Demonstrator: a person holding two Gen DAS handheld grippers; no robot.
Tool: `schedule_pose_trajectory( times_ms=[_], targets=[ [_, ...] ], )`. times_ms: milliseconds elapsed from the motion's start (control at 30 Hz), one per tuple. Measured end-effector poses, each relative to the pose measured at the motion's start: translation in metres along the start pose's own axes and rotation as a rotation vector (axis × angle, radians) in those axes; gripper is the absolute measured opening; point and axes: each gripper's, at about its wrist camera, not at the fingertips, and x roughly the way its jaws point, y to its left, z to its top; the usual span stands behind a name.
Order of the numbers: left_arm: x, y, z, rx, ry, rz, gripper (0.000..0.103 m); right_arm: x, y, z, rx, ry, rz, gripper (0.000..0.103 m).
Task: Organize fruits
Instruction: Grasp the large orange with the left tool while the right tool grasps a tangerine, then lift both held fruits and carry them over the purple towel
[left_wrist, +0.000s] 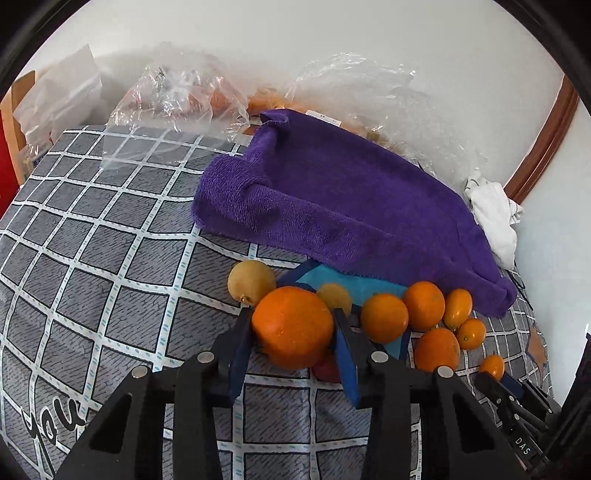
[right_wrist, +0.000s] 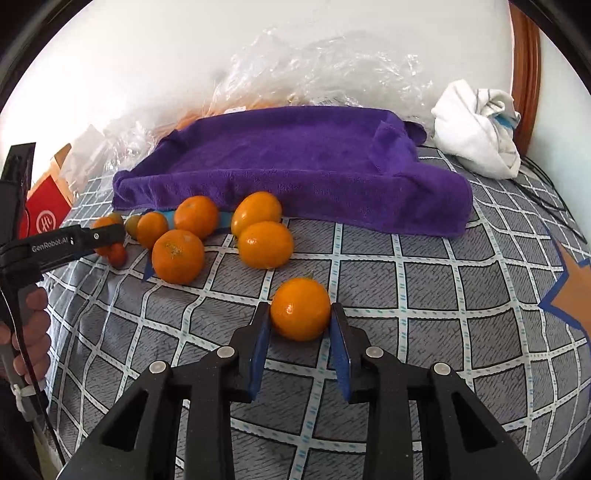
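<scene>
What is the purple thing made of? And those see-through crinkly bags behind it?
The purple thing looks like soft terry or microfibre cloth: fuzzy, matte, folding limply. The bags look like thin clear plastic film: shiny, wrinkled, with orange shapes showing through.

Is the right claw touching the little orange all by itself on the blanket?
Touching. The right wrist view shows the right gripper with both blue pads pressed against the sides of the lone orange, no gap on either side.

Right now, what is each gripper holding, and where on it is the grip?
The left gripper clamps a large orange across its sides. The right gripper clamps a smaller orange across its sides too.
</scene>
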Motion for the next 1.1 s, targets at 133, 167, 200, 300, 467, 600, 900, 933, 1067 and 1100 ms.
schedule_pose_trajectory(
  times_ms=[133, 167, 200, 300, 467, 600, 900, 933, 1067, 1100],
  targets=[
    [-0.003, 0.003, -0.003, -0.012, 0.013, -0.004, 0.039, 0.003, 0.002, 0.000, -0.021, -0.001, -0.019, 0.032],
    [-0.003, 0.003, -0.003, -0.013, 0.010, -0.004, 0.039, 0.003, 0.002, 0.000, -0.022, -0.001, -0.020, 0.032],
    [-0.002, 0.002, -0.003, -0.007, 0.011, 0.001, 0.040, 0.003, 0.002, 0.000, -0.021, -0.002, -0.017, 0.032],
    [-0.001, -0.002, -0.004, 0.021, -0.003, 0.018, 0.040, 0.003, -0.003, -0.001, -0.003, -0.005, 0.001, 0.032],
    [-0.010, 0.004, -0.005, -0.015, -0.008, -0.006, 0.039, -0.002, -0.005, -0.003, 0.017, -0.019, -0.011, 0.031],
    [-0.023, 0.011, -0.007, -0.032, -0.012, 0.016, 0.039, -0.008, -0.006, -0.005, 0.018, -0.040, -0.033, 0.031],
    [-0.040, 0.009, -0.003, -0.027, -0.022, 0.022, 0.039, -0.025, -0.009, 0.005, 0.031, -0.063, -0.048, 0.031],
    [-0.041, 0.009, -0.002, -0.031, -0.019, 0.025, 0.039, -0.030, -0.009, 0.006, 0.036, -0.079, -0.046, 0.031],
    [-0.052, 0.005, 0.000, -0.036, -0.038, 0.021, 0.039, -0.043, -0.008, 0.013, 0.055, -0.112, -0.036, 0.031],
    [-0.054, 0.004, 0.001, -0.033, -0.042, 0.019, 0.039, -0.045, -0.008, 0.015, 0.059, -0.119, -0.038, 0.031]
  ],
)
